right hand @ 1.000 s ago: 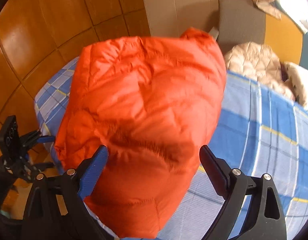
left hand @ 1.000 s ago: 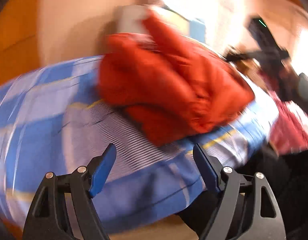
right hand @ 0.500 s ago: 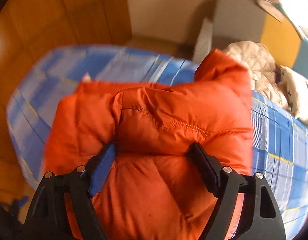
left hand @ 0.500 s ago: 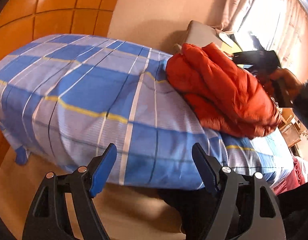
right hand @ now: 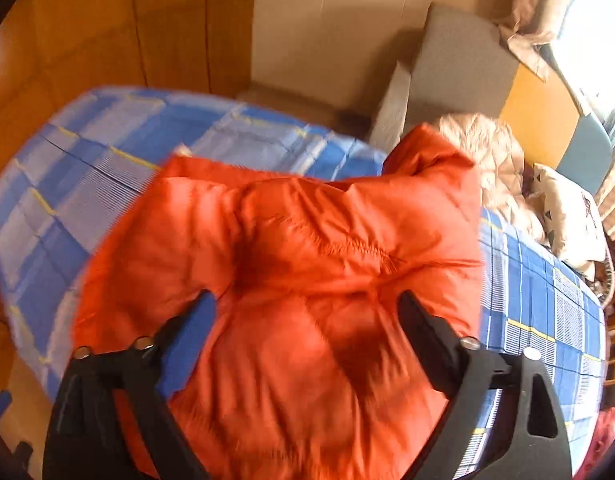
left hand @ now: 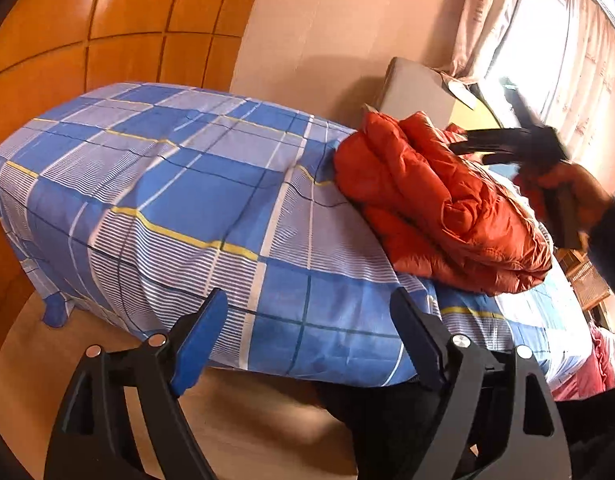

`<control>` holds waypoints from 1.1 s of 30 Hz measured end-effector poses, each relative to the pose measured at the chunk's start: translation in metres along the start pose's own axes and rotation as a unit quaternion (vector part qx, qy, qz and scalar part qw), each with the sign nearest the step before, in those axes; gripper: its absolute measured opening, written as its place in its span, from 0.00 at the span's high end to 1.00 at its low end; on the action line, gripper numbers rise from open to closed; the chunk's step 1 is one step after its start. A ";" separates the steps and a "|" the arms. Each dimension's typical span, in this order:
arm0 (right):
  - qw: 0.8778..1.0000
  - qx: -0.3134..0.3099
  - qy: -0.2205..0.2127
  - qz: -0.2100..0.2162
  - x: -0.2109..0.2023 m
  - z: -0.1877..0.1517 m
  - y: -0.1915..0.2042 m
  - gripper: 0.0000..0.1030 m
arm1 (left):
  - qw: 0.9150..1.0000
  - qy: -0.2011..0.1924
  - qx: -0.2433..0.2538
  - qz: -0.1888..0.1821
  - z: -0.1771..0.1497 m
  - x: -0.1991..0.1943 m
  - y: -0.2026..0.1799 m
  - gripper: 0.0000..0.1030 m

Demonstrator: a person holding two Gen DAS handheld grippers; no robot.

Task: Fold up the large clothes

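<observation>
An orange puffer jacket point(left hand: 439, 200) lies bundled and folded on a bed with a blue checked sheet point(left hand: 179, 188). My left gripper point(left hand: 307, 328) is open and empty, held off the bed's near edge, well away from the jacket. My right gripper point(right hand: 307, 320) is open, its jaws spread just above the jacket point(right hand: 307, 280), which fills the right wrist view; I cannot tell if the fingers touch it. The right gripper also shows in the left wrist view point(left hand: 519, 144), over the jacket's far side.
A grey cushion point(right hand: 459, 64) and a beige quilted garment point(right hand: 487, 160) sit at the bed's head, with a patterned pillow point(right hand: 567, 208) beside them. Orange wooden panels point(left hand: 87, 40) stand behind the bed. A curtained window point(left hand: 547, 40) is at the right.
My left gripper swung away from the jacket to the bed's near edge. My right gripper came down close over the jacket, which now lies folded more compactly.
</observation>
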State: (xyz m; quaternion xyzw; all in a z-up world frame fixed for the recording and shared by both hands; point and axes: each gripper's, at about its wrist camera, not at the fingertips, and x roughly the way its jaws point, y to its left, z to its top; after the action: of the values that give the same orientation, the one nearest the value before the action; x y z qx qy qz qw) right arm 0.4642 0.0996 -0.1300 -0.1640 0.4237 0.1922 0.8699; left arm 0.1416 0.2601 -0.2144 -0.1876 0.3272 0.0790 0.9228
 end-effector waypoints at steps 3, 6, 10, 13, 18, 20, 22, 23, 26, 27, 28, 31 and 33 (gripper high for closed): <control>1.000 -0.011 -0.027 -0.003 -0.026 -0.014 -0.008 0.09 | 1.000 -0.004 -0.009 0.011 0.002 -0.004 0.000 0.17; 0.999 0.007 -0.036 0.013 -0.043 -0.032 -0.028 0.03 | 1.000 -0.008 -0.023 0.012 0.007 -0.006 0.000 0.13; 0.997 0.055 -0.040 0.034 -0.055 -0.054 -0.066 0.03 | 0.999 -0.018 -0.043 -0.007 0.022 -0.007 -0.006 0.04; 0.989 0.122 -0.036 0.073 -0.055 -0.081 -0.112 0.03 | 0.997 -0.023 -0.065 -0.034 0.039 0.000 -0.014 0.02; 0.952 0.233 -0.014 0.199 -0.033 -0.127 -0.159 0.03 | 0.987 -0.015 -0.101 -0.127 0.075 0.039 -0.033 0.02; 0.932 0.257 -0.010 0.254 -0.020 -0.136 -0.164 0.03 | 0.980 -0.005 -0.109 -0.164 0.090 0.063 -0.044 0.02; 0.923 0.271 -0.006 0.273 -0.010 -0.139 -0.162 0.03 | 0.973 0.011 -0.114 -0.200 0.101 0.085 -0.051 0.02; 0.916 0.277 -0.007 0.289 -0.005 -0.140 -0.161 0.03 | 0.972 0.021 -0.118 -0.203 0.105 0.098 -0.054 0.02; 0.892 0.309 0.007 0.330 0.018 -0.143 -0.158 0.03 | 0.967 0.052 -0.117 -0.221 0.111 0.129 -0.059 0.02; 0.887 0.310 0.010 0.342 0.023 -0.142 -0.157 0.03 | 0.963 0.066 -0.117 -0.234 0.111 0.142 -0.059 0.02; 0.883 0.312 0.015 0.349 0.029 -0.141 -0.155 0.03 | 0.958 0.078 -0.119 -0.247 0.111 0.150 -0.057 0.02; 0.873 0.309 0.025 0.376 0.043 -0.138 -0.147 0.03 | 0.949 0.110 -0.130 -0.264 0.106 0.176 -0.052 0.04; 0.865 0.315 0.026 0.390 0.049 -0.138 -0.144 0.03 | 0.940 0.125 -0.145 -0.284 0.098 0.192 -0.048 0.08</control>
State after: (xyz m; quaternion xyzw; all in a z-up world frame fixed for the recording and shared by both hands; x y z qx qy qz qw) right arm 0.4670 -0.0785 -0.2325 0.2923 0.5133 0.3680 0.7181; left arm 0.3592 0.2598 -0.2517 -0.4128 0.3579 -0.1638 0.8214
